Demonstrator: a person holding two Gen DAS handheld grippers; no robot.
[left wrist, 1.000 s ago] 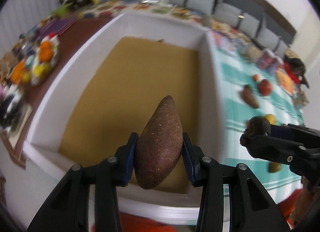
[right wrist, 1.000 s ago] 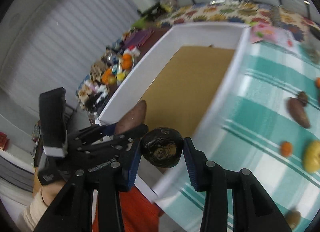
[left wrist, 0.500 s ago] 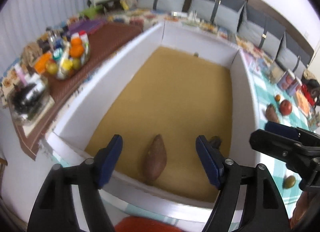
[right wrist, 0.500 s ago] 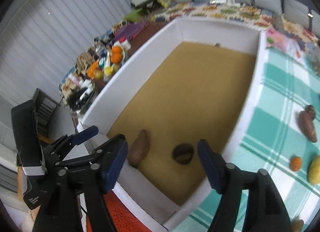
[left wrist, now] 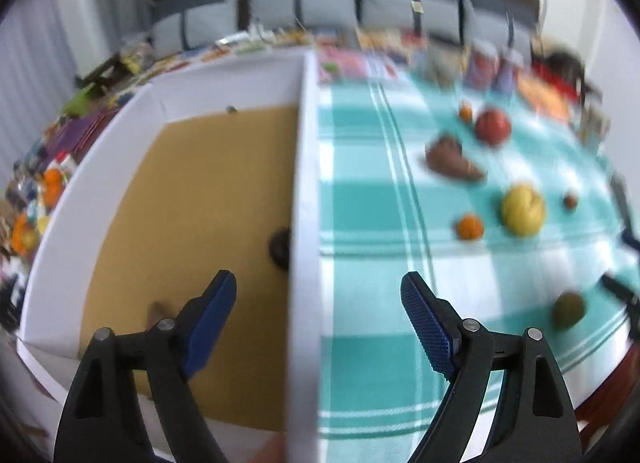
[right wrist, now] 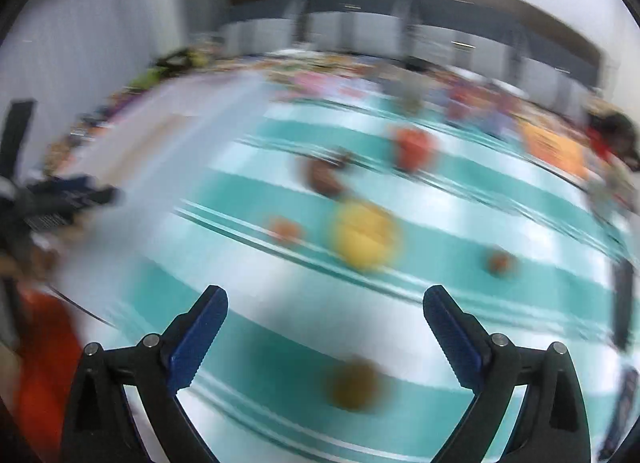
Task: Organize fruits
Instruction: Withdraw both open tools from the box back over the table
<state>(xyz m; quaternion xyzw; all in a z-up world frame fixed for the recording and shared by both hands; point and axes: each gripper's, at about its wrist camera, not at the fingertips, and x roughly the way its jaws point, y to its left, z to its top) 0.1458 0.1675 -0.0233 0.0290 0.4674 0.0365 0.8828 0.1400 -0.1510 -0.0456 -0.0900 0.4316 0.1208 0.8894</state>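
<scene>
We are holding both hand-held grippers spread and empty: the left hand-held gripper (left wrist: 318,283) straddling the white box's wall (left wrist: 306,199), the right hand-held gripper (right wrist: 325,299) hovering over round fruits blurring on the teal-checked bench (right wrist: 256,347).

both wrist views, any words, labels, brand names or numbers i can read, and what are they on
None can be read.
Cans at the far end of the checked tablecloth: printed wrappers, too blurred to read.
Packets behind the white box: colourful print, blurred.
White label on the left tool's body, seen in the right wrist view: dark lines of print, smeared by motion.
Fruit: no stickers visible.
</scene>
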